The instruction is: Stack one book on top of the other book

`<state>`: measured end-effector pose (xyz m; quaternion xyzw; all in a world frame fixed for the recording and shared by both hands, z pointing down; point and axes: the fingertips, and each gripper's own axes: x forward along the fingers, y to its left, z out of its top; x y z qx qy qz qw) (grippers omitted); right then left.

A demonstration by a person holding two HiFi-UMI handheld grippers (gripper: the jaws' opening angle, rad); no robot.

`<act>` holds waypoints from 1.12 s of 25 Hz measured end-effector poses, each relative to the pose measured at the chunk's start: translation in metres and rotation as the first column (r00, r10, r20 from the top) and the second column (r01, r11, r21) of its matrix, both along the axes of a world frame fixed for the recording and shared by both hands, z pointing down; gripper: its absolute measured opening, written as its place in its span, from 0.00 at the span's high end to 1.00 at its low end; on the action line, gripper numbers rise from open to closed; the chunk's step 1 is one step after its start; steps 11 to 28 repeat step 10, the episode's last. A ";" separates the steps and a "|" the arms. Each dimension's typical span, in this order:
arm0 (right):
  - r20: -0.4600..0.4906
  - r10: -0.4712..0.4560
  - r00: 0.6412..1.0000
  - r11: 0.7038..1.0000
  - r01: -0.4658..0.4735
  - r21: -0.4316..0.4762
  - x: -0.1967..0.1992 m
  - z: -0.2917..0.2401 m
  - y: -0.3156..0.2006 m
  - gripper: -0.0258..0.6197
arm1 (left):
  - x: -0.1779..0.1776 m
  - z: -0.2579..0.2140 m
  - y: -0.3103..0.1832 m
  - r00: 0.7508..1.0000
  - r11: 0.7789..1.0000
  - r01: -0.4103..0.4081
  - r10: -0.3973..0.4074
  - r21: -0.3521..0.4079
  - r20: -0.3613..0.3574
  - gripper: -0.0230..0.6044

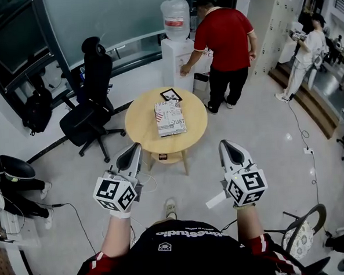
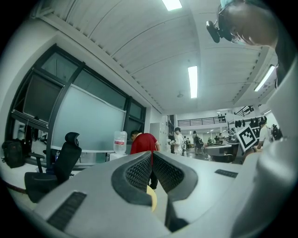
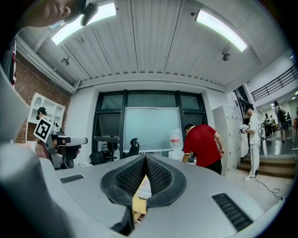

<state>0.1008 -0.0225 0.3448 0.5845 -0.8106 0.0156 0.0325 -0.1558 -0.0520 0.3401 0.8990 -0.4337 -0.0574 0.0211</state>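
Note:
Two books lie on a round wooden table (image 1: 137, 121) ahead of me: a large white book with red and black print (image 1: 170, 118), and a small dark-framed one (image 1: 170, 94) touching its far edge. Both grippers hang level short of the table's near rim, well apart from the books. My left gripper (image 1: 135, 147) is shut and empty; in the left gripper view its pads meet (image 2: 152, 155) over a yellow sliver of the table (image 2: 152, 197). My right gripper (image 1: 223, 143) is also shut and empty, and a strip of the large book (image 3: 143, 186) shows below its closed tips (image 3: 145, 160).
A black office chair (image 1: 91, 104) stands left of the table. Behind it, a person in a red shirt (image 1: 224, 43) bends at a water dispenser (image 1: 177, 46). Another person (image 1: 306, 56) stands at the far right. Cables trail on the floor, and a chair (image 1: 302, 230) is at lower right.

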 end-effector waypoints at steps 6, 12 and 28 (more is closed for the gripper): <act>0.001 0.000 1.000 1.000 0.000 -0.005 0.003 0.007 0.003 0.91 | 0.003 0.002 0.002 1.000 1.000 0.001 -0.001 0.002 -0.004 0.93; 0.000 0.002 1.000 1.000 -0.002 -0.003 0.003 0.006 0.001 0.91 | 0.003 0.002 0.001 1.000 1.000 0.000 0.000 0.002 -0.004 0.93; 0.000 0.002 1.000 1.000 -0.002 -0.003 0.003 0.006 0.001 0.91 | 0.003 0.002 0.001 1.000 1.000 0.000 0.000 0.002 -0.004 0.93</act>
